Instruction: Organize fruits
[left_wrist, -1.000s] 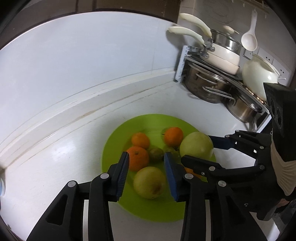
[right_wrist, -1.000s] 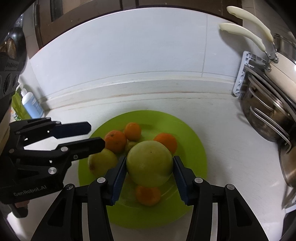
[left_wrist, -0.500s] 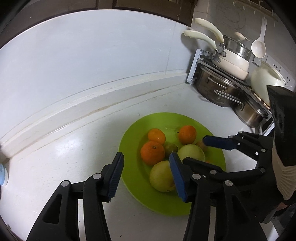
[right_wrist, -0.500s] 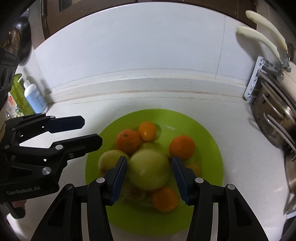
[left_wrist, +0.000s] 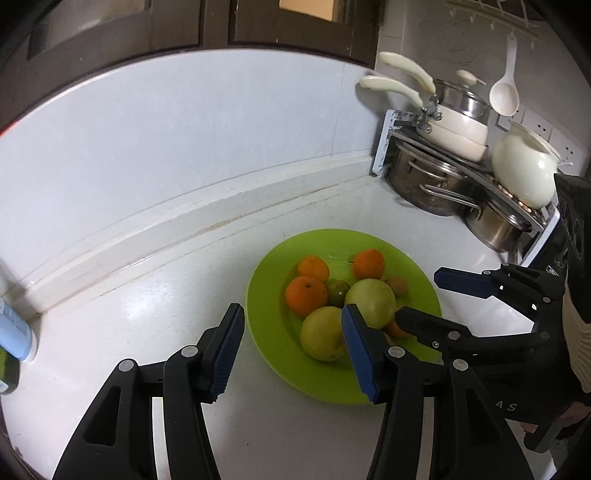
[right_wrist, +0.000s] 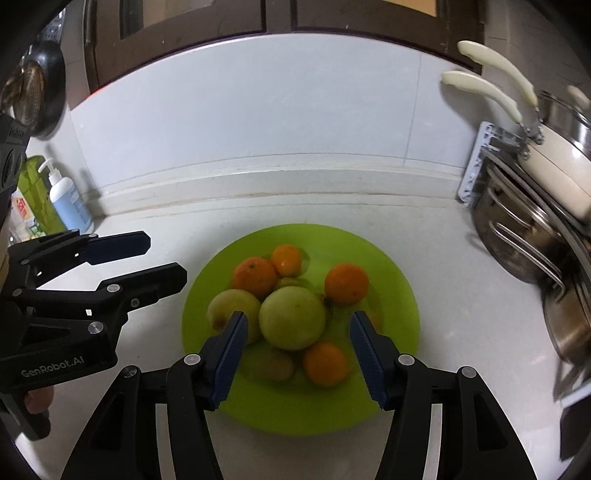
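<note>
Where right hand-held gripper (right_wrist: 295, 328) gapes — green fruit (right_wrist: 291, 317) between, untouched.

A round lime-green plastic plate (right_wrist: 399, 295) lies flat on the white counter and holds all the fruit. A large pale green apple (right_wrist: 291, 318) sits at its centre. A yellow-green pear-like fruit (right_wrist: 229, 304) touches it at 9 o'clock. Orange mandarins lie at 11 (right_wrist: 255, 277), 12 (right_wrist: 286, 260), 2 (right_wrist: 346, 283) and 5 o'clock (right_wrist: 325, 363). A brown kiwi (right_wrist: 276, 365) lies at 6.
</note>
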